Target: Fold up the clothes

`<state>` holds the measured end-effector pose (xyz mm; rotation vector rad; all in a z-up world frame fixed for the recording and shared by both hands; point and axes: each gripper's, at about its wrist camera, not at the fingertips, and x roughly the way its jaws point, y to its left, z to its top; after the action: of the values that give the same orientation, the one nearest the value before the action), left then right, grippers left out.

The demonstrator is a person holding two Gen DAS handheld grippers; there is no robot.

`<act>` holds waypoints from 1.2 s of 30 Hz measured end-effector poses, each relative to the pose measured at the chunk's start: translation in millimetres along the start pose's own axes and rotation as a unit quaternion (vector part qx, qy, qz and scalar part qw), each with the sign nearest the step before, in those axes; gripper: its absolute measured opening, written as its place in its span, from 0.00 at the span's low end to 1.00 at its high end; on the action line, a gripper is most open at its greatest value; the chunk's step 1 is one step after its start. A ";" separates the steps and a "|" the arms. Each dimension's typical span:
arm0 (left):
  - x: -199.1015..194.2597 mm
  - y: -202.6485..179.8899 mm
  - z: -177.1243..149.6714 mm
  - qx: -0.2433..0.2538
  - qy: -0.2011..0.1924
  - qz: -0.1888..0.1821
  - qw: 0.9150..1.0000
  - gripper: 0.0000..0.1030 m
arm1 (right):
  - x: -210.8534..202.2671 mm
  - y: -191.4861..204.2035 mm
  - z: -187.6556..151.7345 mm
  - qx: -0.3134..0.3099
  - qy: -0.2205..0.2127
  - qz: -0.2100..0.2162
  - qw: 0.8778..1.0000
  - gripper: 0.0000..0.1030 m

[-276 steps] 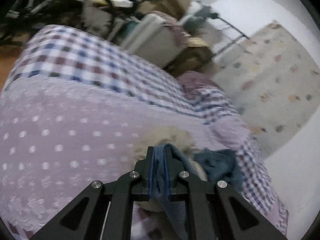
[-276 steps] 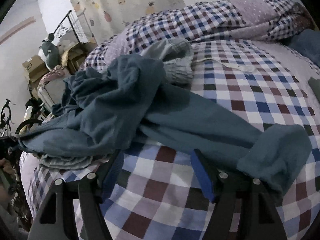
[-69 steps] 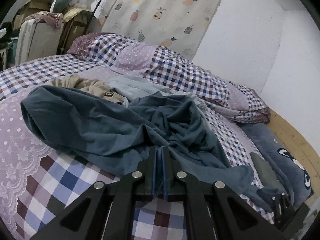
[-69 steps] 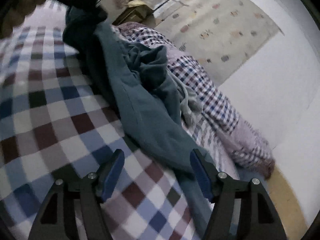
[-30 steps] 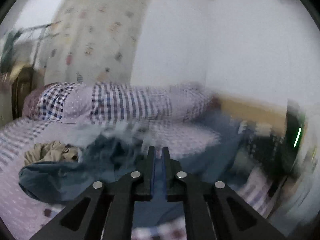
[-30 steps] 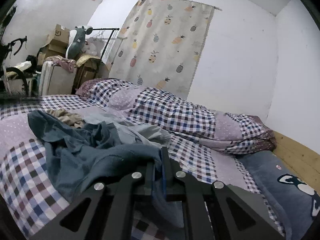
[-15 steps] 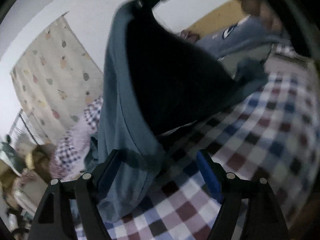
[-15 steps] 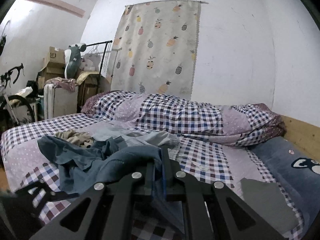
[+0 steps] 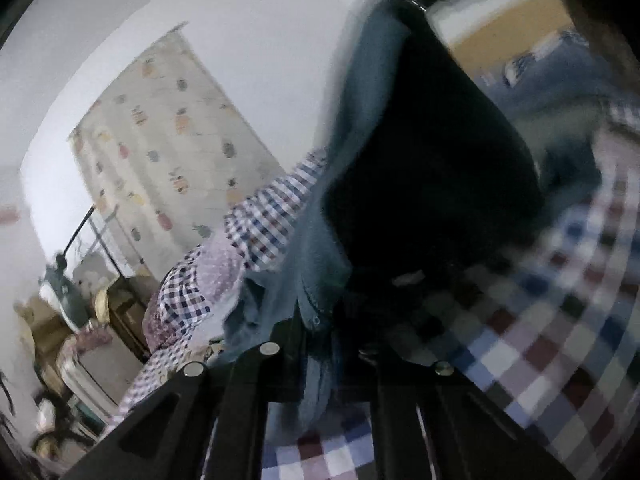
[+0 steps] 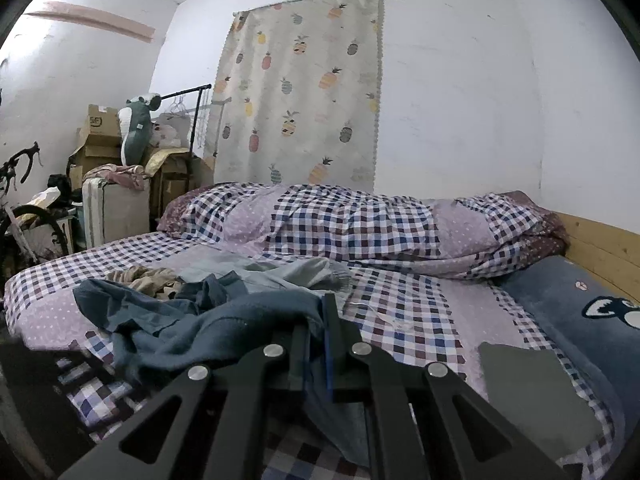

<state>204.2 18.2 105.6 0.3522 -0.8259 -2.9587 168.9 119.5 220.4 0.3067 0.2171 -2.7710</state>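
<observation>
Your right gripper (image 10: 318, 344) is closed tight on a fold of the soft blue-grey garment (image 10: 224, 328), which trails off toward 9 o'clock over the checked bed cover (image 10: 416, 320). Your left gripper (image 9: 320, 332) looks pinched on the same garment (image 9: 352, 120), the cloth rising toward 12 o'clock, though that view is blurred. A cardboard box (image 10: 98, 122) at 10 o'clock bears a printed mark too small to read. A pineapple-print curtain (image 10: 304, 92) hangs at 12 o'clock.
</observation>
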 end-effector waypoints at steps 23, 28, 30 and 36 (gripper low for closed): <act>5.5 225.9 138.9 -0.215 -0.095 0.018 0.972 0.06 | 17.2 -32.1 118.0 0.017 -0.030 0.053 0.998 0.03; 108.0 218.5 146.8 -0.158 -0.014 0.029 0.987 0.06 | 111.6 -37.8 123.5 0.007 0.043 0.044 0.998 0.03; 153.6 219.2 151.3 -0.150 0.020 0.028 0.988 0.07 | 155.3 -45.9 130.8 0.005 0.064 0.033 0.997 0.03; 285.3 202.2 137.3 -0.149 0.159 0.034 0.975 0.54 | 262.1 -83.3 125.2 0.052 0.141 -0.044 0.988 0.51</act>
<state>-107.8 -116.4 265.8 0.7344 -0.3460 -2.7931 -124.0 90.0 288.4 0.7339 0.1571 -2.8221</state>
